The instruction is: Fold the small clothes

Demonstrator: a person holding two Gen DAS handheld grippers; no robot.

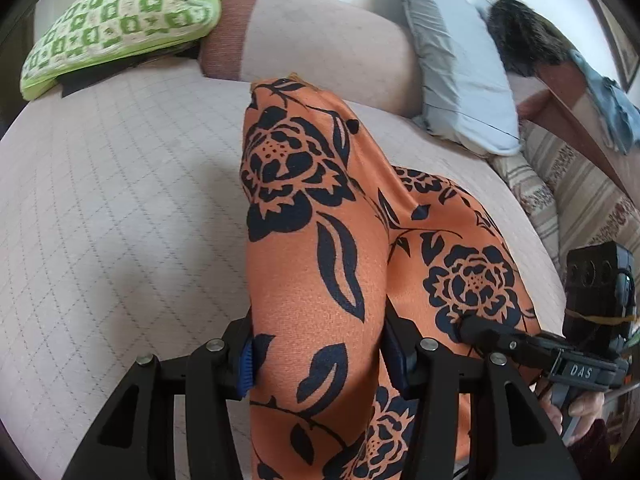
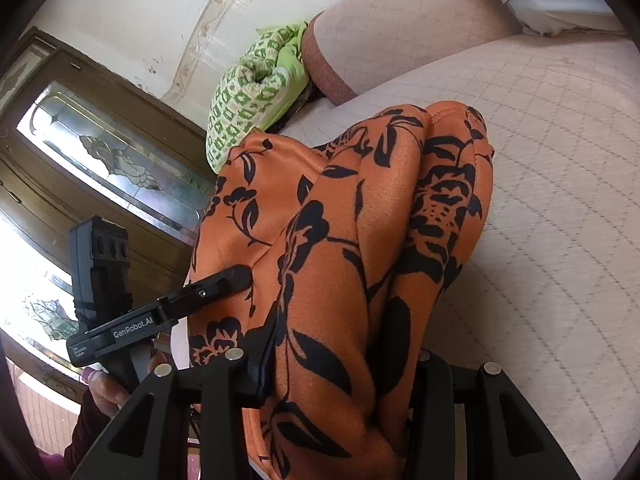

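Left wrist view: left gripper [image 1: 320, 364] and right gripper [image 2: 340, 364] each clamp the orange floral garment [image 1: 312, 240]

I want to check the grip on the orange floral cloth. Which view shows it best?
Left wrist view: the orange floral cloth runs between the left gripper pads, with the right gripper biting its edge. The right wrist view shows bunched cloth hiding the pads.

We cannot see the left claw's [image 1: 318, 356] fingertips: the orange satin cloth with black flowers [image 1: 316, 280] covers them and runs off the bottom edge. The same cloth hides the right claw's [image 2: 336, 364] tips. Something dark under the green-and-white patterned cushion [image 1: 120, 24] stays unreadable.
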